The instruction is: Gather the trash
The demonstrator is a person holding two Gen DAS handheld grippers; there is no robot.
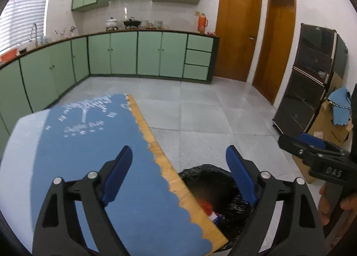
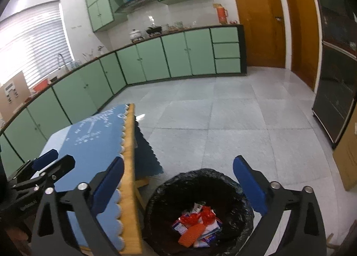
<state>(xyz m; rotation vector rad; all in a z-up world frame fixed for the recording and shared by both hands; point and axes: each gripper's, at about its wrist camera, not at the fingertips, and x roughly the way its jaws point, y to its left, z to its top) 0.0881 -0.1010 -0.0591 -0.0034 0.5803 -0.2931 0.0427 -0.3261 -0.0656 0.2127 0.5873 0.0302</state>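
A round bin lined with a black bag (image 2: pixel 169 191) stands on the floor beside the table. Inside it lies trash (image 2: pixel 197 224): red and white wrappers and an orange flat piece. My right gripper (image 2: pixel 178 185) is open and empty, above the bin's mouth. My left gripper (image 1: pixel 180 178) is open and empty, over the table's right edge, with the bin (image 1: pixel 205 180) partly hidden under that edge. The right gripper also shows at the right of the left wrist view (image 1: pixel 312 146). The left gripper shows at the left of the right wrist view (image 2: pixel 48 163).
A wooden table (image 1: pixel 162 162) with a blue scalloped cloth (image 1: pixel 89 144) is to the left of the bin. Green kitchen cabinets (image 1: pixel 133 55) line the far wall. A dark glass cabinet (image 1: pixel 308 82) and cardboard boxes (image 1: pixel 332 131) stand at the right. Grey tiled floor (image 2: pixel 223 126) lies ahead.
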